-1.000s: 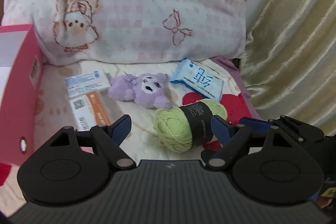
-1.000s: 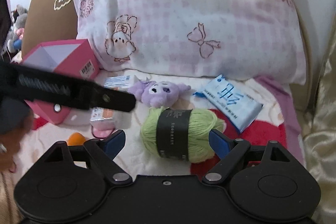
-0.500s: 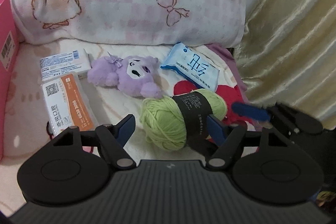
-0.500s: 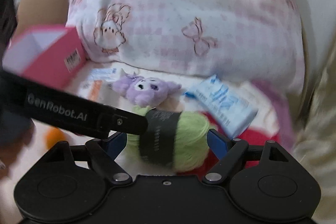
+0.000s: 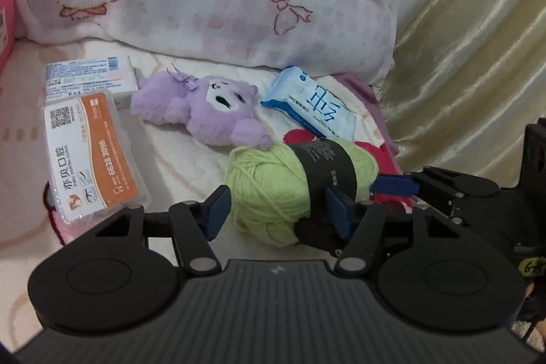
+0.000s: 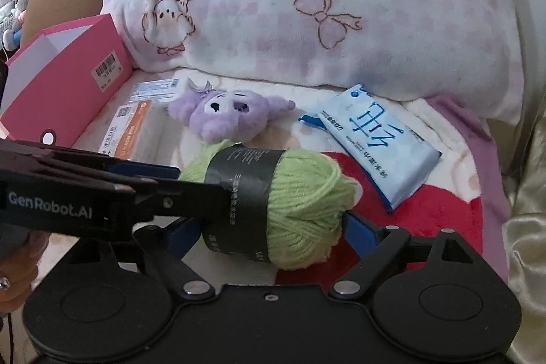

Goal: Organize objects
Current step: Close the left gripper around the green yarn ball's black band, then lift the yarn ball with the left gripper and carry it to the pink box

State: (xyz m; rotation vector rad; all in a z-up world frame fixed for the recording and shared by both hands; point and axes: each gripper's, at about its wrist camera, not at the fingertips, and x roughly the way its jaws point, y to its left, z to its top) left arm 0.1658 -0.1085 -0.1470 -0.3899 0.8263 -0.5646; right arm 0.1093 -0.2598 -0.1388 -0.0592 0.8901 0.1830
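Observation:
A green yarn ball [image 5: 273, 190] with a black band lies on the blanket; it also shows in the right wrist view [image 6: 300, 210]. My left gripper [image 5: 276, 210] is open, its fingers on either side of the ball's left half. My right gripper [image 6: 269, 231] is open around the same ball, its right pad against the yarn. A purple plush toy [image 5: 208, 111] lies just behind the ball, and it shows in the right wrist view [image 6: 225, 115] too. A blue tissue pack [image 6: 375, 139] lies at the right. An orange-and-white packet [image 5: 88, 156] and a white packet [image 5: 85, 81] lie at the left.
An open pink box [image 6: 61, 81] stands at the left. A large pink-and-white pillow [image 6: 307, 5] closes off the back. A gold curtain [image 5: 471, 74] hangs at the right. The blanket [image 5: 170, 166] is soft and uneven.
Both grippers have moved forward onto the yarn ball, which now sits between the fingers of each. The left gripper has also swung right, so the pink box has left its view.

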